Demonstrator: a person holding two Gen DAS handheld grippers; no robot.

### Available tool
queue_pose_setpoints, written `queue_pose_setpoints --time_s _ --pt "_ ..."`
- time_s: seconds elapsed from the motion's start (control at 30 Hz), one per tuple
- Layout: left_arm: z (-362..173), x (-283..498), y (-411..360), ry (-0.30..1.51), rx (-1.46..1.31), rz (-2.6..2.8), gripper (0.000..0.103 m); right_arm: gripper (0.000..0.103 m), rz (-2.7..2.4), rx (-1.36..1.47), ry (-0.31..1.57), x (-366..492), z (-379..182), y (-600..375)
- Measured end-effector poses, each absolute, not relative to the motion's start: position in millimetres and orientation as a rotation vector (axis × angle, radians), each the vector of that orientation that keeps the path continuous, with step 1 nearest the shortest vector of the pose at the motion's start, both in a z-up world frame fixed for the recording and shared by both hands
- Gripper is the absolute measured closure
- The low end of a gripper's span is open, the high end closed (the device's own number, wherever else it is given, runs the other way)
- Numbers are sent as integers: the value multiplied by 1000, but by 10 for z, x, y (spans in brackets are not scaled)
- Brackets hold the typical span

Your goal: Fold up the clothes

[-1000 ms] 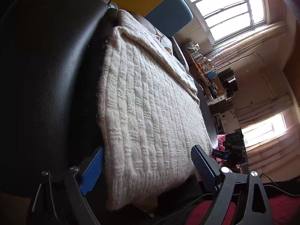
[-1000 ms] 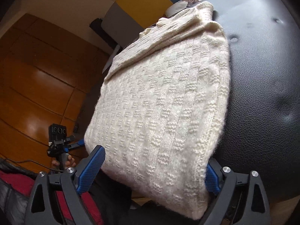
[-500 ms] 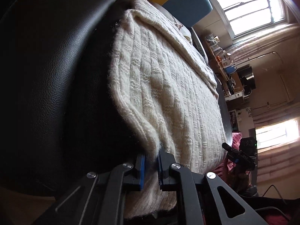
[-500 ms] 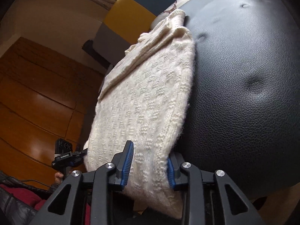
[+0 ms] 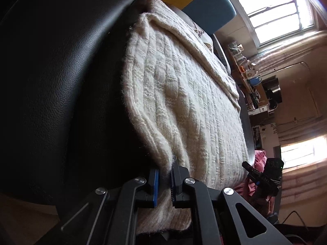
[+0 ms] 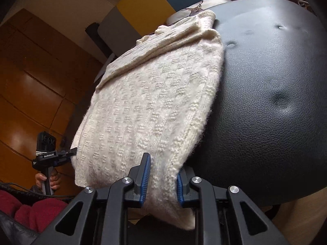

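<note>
A cream knitted sweater (image 5: 184, 106) lies folded lengthwise on a black leather seat (image 5: 61, 71). It also shows in the right wrist view (image 6: 147, 106). My left gripper (image 5: 164, 181) is shut on the sweater's near hem at its left corner. My right gripper (image 6: 162, 179) is shut on the near hem at its right corner, with thick fabric between the blue pads. The hem hangs over the seat's front edge. Each gripper appears small in the other's view: the right one (image 5: 263, 177), the left one (image 6: 53, 155).
The black leather seat (image 6: 265, 102) has button dimples to the right of the sweater. A yellow and blue cushion (image 6: 155, 2) stands behind the seat. Wooden panels (image 6: 30, 81) are at left. A cluttered desk (image 5: 253, 85) and windows are at right.
Both grippers went from wide open around the hem to shut on it. They have moved in closer to the sweater's near corners, and the fabric now bunches at the jaws.
</note>
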State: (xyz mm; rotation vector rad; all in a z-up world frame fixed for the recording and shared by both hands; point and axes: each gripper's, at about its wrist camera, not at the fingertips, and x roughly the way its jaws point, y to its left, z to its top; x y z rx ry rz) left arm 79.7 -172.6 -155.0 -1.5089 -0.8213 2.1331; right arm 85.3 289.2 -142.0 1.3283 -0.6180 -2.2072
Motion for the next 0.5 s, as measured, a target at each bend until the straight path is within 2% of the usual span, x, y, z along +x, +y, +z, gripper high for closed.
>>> queue_pose_setpoints --time_s 0.1,0.27,0.3,0.37,0.5 --pt "-1548 931 -1779 -792 -1495 2124 95 81 -2182 1306 -640 872 -1447 2882" --pt "-1602 1034 -1909 -841 -1471 2092 95 79 -2110 1232 -696 812 -1556 2926" --pt "-1595 1021 -1912 -839 -1462 2086 95 77 -2110 1208 -694 808 -1563 2930" --pt "-1595 984 -1913 -836 -1452 2072 95 66 -2109 1178 -699 796 -1572 2929" --pt "-1706 870 -1930 -907 -1485 2009 94 66 -2159 1198 -679 814 -1522 2888"
